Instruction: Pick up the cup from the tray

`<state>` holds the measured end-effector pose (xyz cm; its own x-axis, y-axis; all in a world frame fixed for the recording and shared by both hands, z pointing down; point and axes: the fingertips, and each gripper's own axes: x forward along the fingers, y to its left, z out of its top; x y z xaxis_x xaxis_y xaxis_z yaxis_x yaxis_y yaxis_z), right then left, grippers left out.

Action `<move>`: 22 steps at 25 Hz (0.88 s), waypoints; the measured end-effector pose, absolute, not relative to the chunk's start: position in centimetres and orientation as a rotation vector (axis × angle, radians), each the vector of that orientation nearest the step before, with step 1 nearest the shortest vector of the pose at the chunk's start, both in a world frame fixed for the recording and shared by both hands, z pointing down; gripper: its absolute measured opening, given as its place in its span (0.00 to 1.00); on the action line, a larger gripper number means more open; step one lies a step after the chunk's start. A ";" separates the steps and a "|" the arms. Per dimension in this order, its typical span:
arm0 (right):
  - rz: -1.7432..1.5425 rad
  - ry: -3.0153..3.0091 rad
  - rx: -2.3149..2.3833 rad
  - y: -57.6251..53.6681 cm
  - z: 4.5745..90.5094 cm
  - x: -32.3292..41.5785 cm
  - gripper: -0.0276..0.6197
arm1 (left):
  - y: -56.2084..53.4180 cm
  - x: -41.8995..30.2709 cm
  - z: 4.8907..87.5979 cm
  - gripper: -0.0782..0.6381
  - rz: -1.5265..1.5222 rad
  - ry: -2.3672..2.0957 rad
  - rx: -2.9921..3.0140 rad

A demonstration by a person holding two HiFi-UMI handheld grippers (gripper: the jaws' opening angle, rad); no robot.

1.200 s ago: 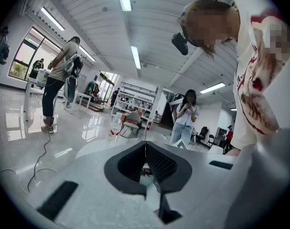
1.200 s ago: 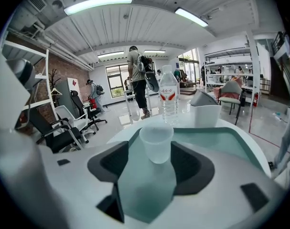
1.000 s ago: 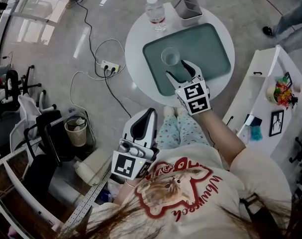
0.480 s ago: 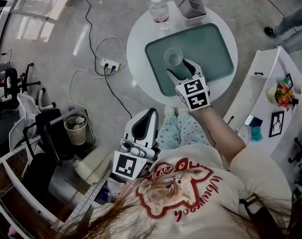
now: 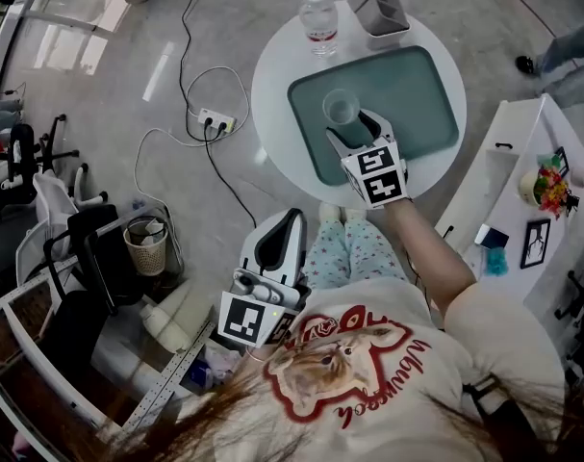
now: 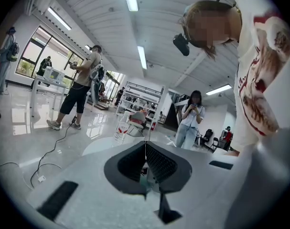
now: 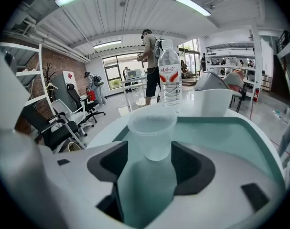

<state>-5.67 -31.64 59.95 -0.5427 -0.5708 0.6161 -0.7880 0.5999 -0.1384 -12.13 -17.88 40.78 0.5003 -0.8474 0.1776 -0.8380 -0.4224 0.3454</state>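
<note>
A clear plastic cup stands upright on the green tray, which lies on the round white table. My right gripper is open, low over the tray, its fingertips just short of the cup's near side. In the right gripper view the cup stands straight ahead between the two dark pads, with a gap on each side. My left gripper hangs near the person's lap, away from the table. Its pads meet along a thin line, with nothing between them.
A water bottle and a grey box-shaped holder stand on the table beyond the tray. A power strip with cables lies on the floor to the left. A white shelf unit stands at the right.
My right gripper has moved a little forward over the tray, closing the distance to the cup. The left gripper has stayed where it was.
</note>
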 end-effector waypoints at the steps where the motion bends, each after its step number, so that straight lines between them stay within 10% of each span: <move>1: 0.554 -2.305 1.074 -31.7 60.0 -5.8 0.44 | -17.8 -12.3 41.0 0.13 -0.021 -1.401 2.350; 22: 0.559 -2.273 1.116 -33.2 61.1 -6.0 0.46 | -17.5 -12.5 41.5 0.13 -0.016 -1.416 2.316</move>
